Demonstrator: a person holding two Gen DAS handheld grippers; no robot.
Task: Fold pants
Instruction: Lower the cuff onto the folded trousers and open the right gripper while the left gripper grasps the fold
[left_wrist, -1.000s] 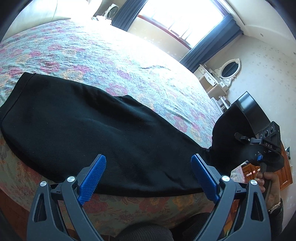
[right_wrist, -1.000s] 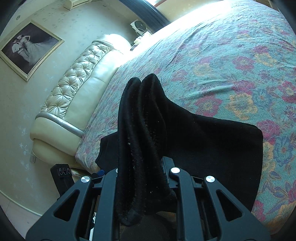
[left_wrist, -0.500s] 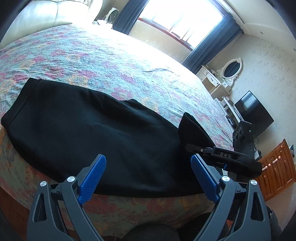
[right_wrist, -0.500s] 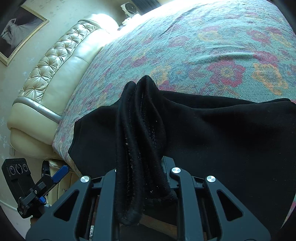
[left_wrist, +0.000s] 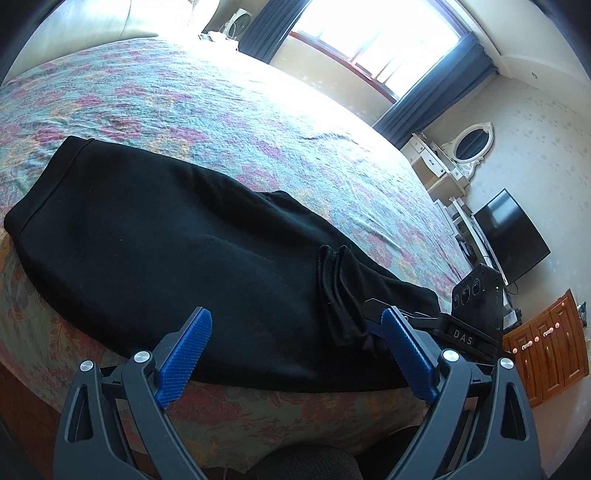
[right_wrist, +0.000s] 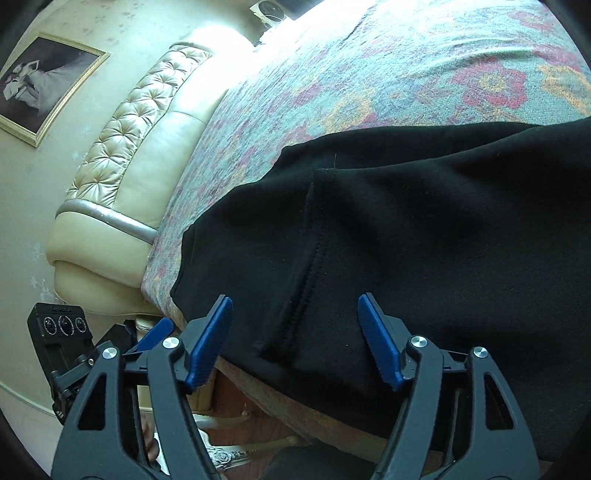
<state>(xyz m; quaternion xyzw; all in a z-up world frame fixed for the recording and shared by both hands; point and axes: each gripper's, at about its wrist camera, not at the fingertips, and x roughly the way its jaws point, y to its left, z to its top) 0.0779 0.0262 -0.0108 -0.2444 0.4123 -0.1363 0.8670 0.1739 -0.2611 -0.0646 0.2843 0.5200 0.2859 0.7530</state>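
A wide bed (left_wrist: 229, 110) with a floral bedspread carries the black pants (left_wrist: 155, 243), which lie flat along its near edge. Their leg end is folded back over the rest, so the hem (right_wrist: 314, 236) lies on top, its stitched seam running toward the right gripper.

The left gripper (left_wrist: 295, 354) hangs tilted downward over the near edge of the pants, its blue pads spread wide with nothing between them but the cloth lying below. The right gripper (right_wrist: 295, 339) also points downward, low over the folded-back hem. Its jaws have just been opening and now stand wide apart, the pads clear of the cloth, so the hem lies loose on the pants beneath. From the left wrist view, the right gripper sits just beside the folded leg end.
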